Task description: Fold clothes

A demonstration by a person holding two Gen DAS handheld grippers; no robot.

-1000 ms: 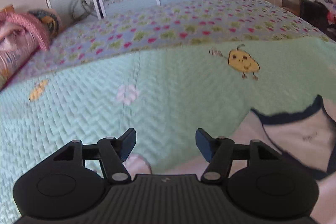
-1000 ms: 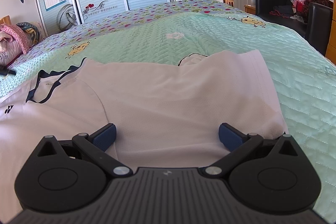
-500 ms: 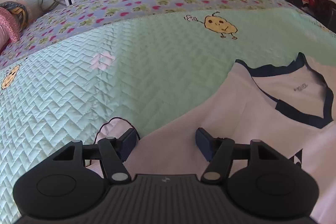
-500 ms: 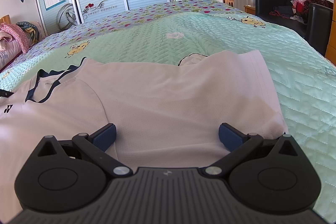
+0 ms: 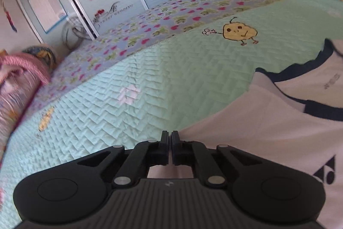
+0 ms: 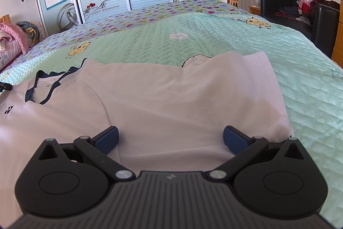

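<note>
Your left gripper [image 5: 170, 137] is clenched at the white shirt's [image 5: 257, 132] edge — whether it grips fabric, can't tell. Your right gripper [image 6: 170, 138] hangs released over the shirt on the bed [image 6: 214, 40].

The shirt [image 6: 171, 100] is thin matt mesh-like cloth, the bedspread [image 6: 235, 40] quilted fabric with a slight sheen. Both grippers [image 5: 170, 138] [image 6: 170, 138] are matt ribbed black plastic.
</note>
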